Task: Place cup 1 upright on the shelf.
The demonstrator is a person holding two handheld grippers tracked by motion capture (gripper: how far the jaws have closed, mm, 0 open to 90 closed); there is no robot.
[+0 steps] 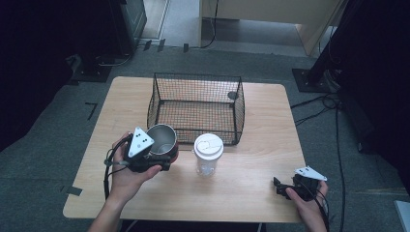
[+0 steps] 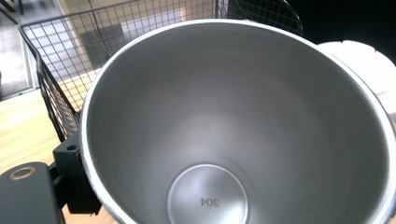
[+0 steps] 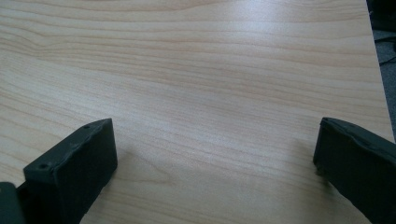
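The wooden surface (image 1: 251, 193) carries everything, and it stands on a grey floor with cables trailing at the right. Toward its far middle sits the black wire basket (image 1: 196, 107), and nothing lies inside it as far as the mesh lets one see. Just in front of the basket's near right corner stands a clear cup with a white lid (image 1: 208, 153), upright and untouched.

The stainless steel cup (image 1: 162, 140) is beside the basket's near left corner, held in the left tool (image 1: 153, 159), which is clenched on it. In the left gripper view the cup's bare interior (image 2: 233, 121) faces the camera, tipped toward it, with one jaw pressed against the outer wall at lower left; whether the cup is clear of the surface cannot be told.

The right tool (image 1: 283, 188) rests low near the front right corner, released, its jaws wide apart over bare wood.

Judging from this, the steel cup is grasped but not yet in the basket; the transfer remains, and likely the lidded cup after it.
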